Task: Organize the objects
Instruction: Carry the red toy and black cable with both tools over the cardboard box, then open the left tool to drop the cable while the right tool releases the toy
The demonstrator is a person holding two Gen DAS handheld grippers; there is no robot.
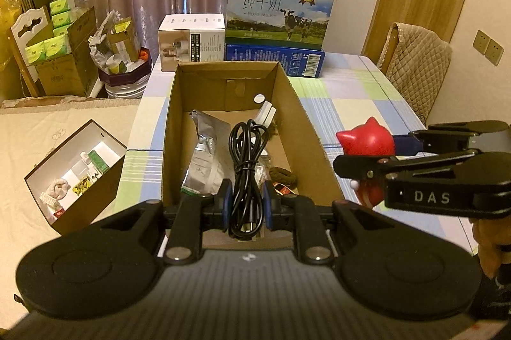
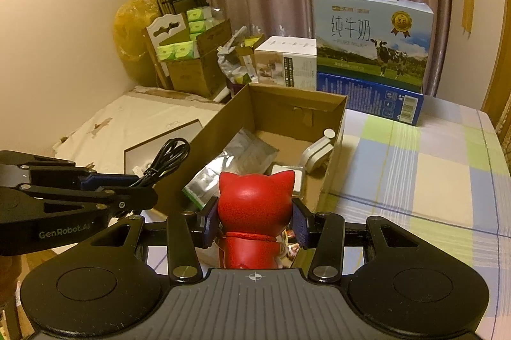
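Left gripper (image 1: 246,206): our jaws are closed on the cable (image 1: 246,177), a coiled black bundle standing up between the blue pads, its plug end hanging below them.
Right gripper (image 2: 255,220): our jaws clamp the red cat (image 2: 255,199) by its head, ears up, facing away from us.
Just ahead of left jaws: the box (image 1: 174,129), open-topped; its near edge lies right under the pads and its side walls run away on both sides of the cable.
Inside the box: a foil pouch (image 1: 204,154) left of the cable, a white charger (image 1: 266,113) by the far right wall, bare floor between them and the far wall.
Beside right jaws: the box's right wall (image 2: 335,154) is just left of bare checked tablecloth (image 2: 415,180), which runs wide and open to the right.
Far past the jaws: the milk carton (image 1: 278,8) and a white carton (image 1: 191,41) stand behind the box's far wall.
Hard to make out: dark and shiny bits on the box floor by the jaws; the cat's lower body is cut off by our gripper.
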